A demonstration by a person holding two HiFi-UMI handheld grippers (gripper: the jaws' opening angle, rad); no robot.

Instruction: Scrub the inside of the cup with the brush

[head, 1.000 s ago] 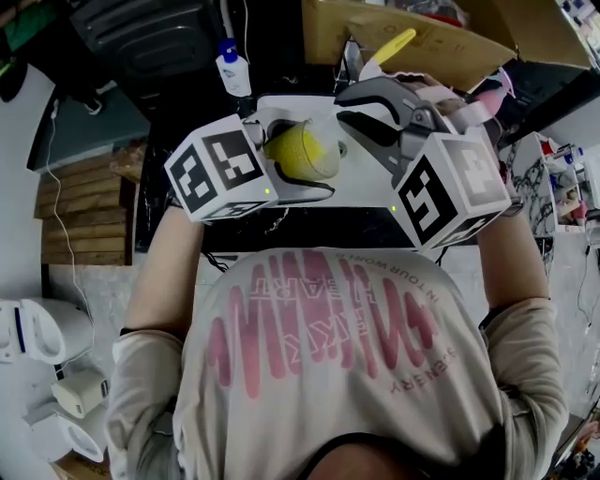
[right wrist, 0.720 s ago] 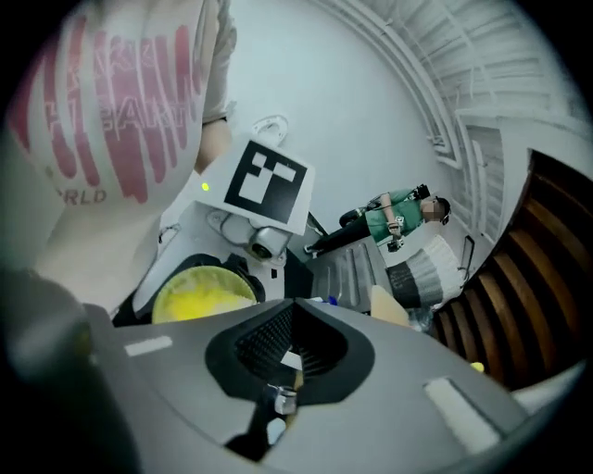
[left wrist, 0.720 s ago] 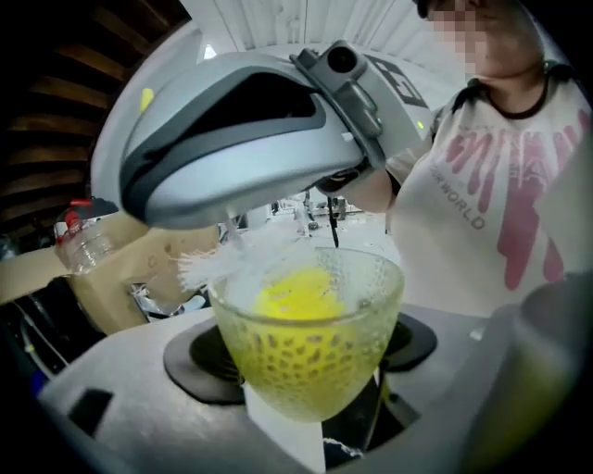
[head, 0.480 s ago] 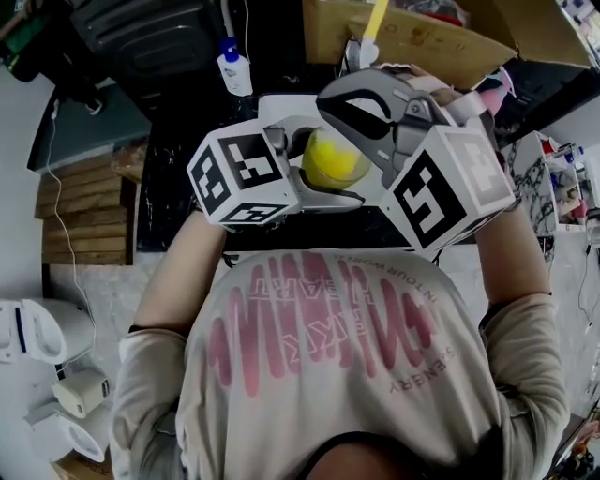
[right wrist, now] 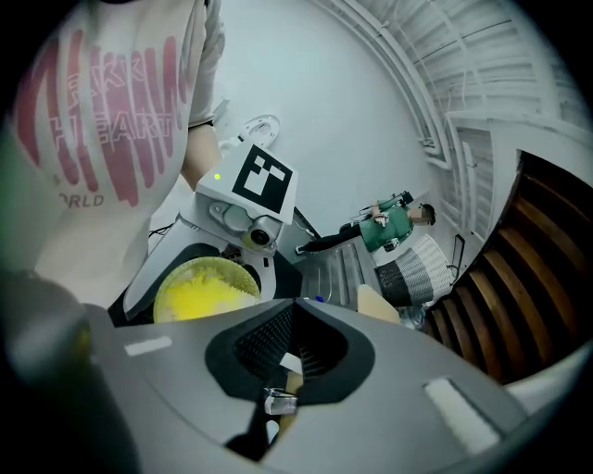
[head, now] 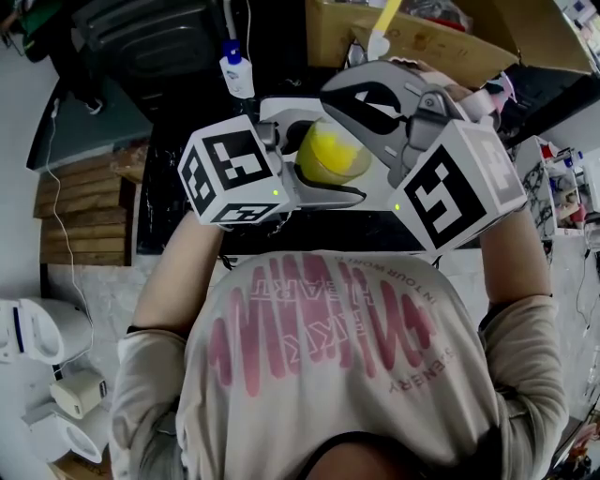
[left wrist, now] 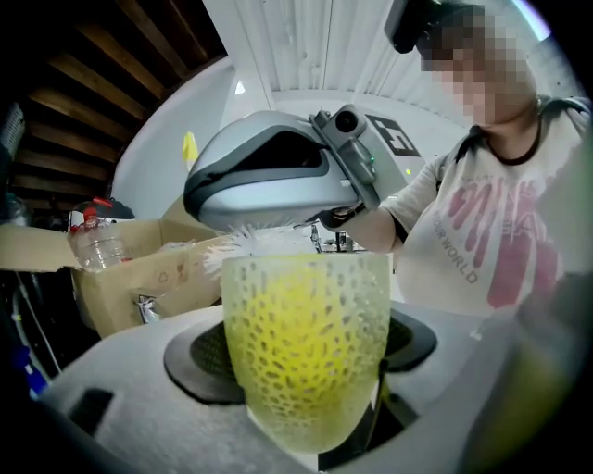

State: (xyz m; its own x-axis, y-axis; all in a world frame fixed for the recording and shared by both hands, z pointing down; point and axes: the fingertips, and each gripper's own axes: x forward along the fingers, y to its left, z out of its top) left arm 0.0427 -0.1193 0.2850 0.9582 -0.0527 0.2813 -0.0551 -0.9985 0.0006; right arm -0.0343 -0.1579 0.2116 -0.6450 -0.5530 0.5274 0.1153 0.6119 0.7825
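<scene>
Left gripper view: dimpled translucent cup (left wrist: 306, 352)

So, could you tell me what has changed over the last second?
The left gripper carried the cup rightwards, and the right gripper swung left over it, tipping the brush more upright with its bristles at the cup's mouth. Both grippers stayed shut: left on the cup, right on the brush.

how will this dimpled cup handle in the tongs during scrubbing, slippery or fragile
The cup looks like translucent plastic: probably light, unlikely to shatter. Its dimpled wall likely helps the left gripper hold it. It narrows toward its base, so scrubbing might shift it.
</scene>
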